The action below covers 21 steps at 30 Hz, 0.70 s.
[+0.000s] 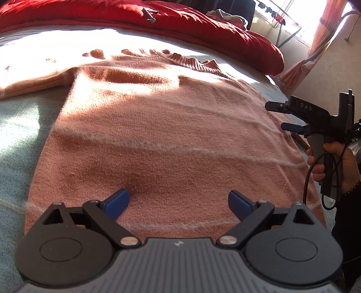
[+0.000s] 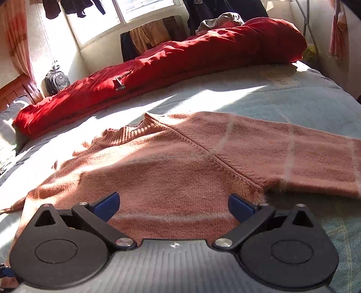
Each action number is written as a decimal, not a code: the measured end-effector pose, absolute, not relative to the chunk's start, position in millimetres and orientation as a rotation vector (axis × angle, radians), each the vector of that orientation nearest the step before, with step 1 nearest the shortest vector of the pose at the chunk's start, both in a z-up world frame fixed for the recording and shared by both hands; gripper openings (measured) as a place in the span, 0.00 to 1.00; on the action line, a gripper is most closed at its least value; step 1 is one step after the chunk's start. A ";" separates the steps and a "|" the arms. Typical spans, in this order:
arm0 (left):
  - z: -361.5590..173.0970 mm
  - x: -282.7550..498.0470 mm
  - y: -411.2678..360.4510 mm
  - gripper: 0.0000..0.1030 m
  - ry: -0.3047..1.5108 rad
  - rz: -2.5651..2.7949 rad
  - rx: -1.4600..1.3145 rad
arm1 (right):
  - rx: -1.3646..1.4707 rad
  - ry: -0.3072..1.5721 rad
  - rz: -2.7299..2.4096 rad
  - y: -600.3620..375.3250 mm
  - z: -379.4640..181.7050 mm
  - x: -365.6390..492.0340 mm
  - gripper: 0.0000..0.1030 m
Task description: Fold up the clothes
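Both wrist cameras look low and close across the bed (image 1: 13, 126), apparently from different sides, sharing the sweater (image 1: 158, 135) and red duvet (image 2: 158, 65).

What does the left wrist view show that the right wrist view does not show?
Only the left wrist view shows the right tongs from outside, open, held by a hand beside the sweater's edge. Only the right wrist view shows the sweater's sleeve stretched out to the right, a backpack by the wall and clothes hanging at the window. Both show the pink sweater flat on the bed, its ribbed collar and the red quilt.
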<state>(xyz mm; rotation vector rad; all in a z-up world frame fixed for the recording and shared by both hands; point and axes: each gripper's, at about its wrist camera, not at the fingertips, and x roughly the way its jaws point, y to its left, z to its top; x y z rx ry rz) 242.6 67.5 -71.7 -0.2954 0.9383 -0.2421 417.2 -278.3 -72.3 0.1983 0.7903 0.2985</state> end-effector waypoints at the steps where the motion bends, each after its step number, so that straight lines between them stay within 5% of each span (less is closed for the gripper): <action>1: -71.5 241.8 67.2 0.92 0.939 -0.238 -0.294 | 0.191 0.795 0.300 -278.0 -73.4 416.2 1.00; 21: -57.6 343.4 96.0 0.92 0.845 -0.166 -0.335 | 0.034 0.874 0.316 -271.4 -93.9 396.3 1.00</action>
